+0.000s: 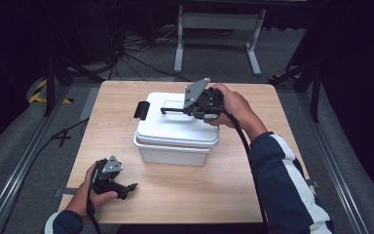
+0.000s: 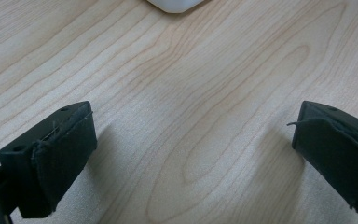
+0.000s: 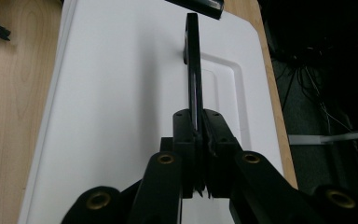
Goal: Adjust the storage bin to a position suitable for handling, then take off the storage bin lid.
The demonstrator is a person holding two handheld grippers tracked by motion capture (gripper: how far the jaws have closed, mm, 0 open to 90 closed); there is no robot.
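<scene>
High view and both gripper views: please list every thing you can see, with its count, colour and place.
box: 1, white, middle of table, lid on
handle: 1, black, raised on the lid, clamped by right gripper
latch: 1, black, box's left end
table: 1, light wood
frame: 1, grey metal, on floor behind table
left gripper: 1, black, open, low over table, near left
right gripper: 1, black, shut on handle

- Left gripper (image 1: 132, 185): jaws wide apart, low near the table's front-left corner, hand resting.
- Right gripper (image 1: 164, 110): jaws clamped together, raised, pointing left, arm reaching from the front-right.
</scene>
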